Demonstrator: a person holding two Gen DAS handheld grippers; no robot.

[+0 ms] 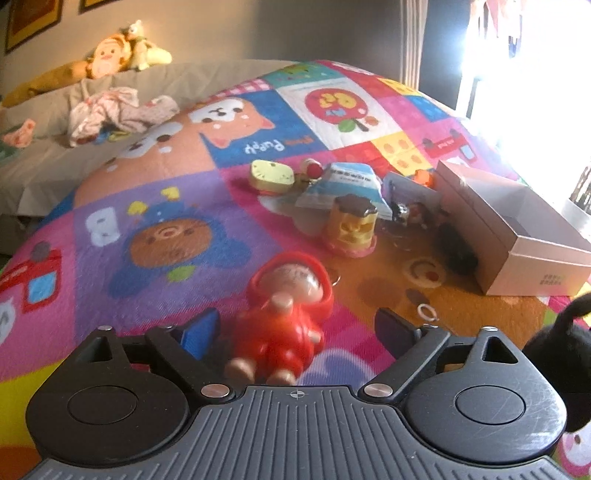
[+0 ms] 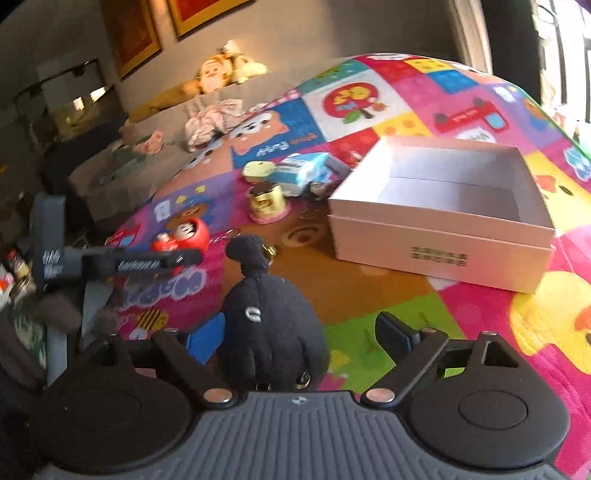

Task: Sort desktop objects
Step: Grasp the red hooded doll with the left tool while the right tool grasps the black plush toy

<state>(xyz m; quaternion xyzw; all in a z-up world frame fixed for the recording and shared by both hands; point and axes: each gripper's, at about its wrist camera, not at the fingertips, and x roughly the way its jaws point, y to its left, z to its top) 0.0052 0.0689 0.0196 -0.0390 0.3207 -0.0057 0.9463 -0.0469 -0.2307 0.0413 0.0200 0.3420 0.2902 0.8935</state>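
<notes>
A grey sofa (image 1: 48, 162) stands beyond the far left edge of the table, which is covered by a cartoon-patterned cloth (image 1: 155, 229). A plush doll (image 1: 107, 55) lies along the sofa's back, crumpled fabric (image 1: 114, 110) on its seat. Framed pictures (image 2: 155, 22) hang on the wall above. A bright window (image 1: 524, 74) glares past the far right corner.

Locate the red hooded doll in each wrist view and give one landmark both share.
Left wrist: red hooded doll lies low centre, between the open fingers of the left gripper.
Right wrist: doll at left middle, behind the other gripper.
Shared landmark: the open box.
</notes>
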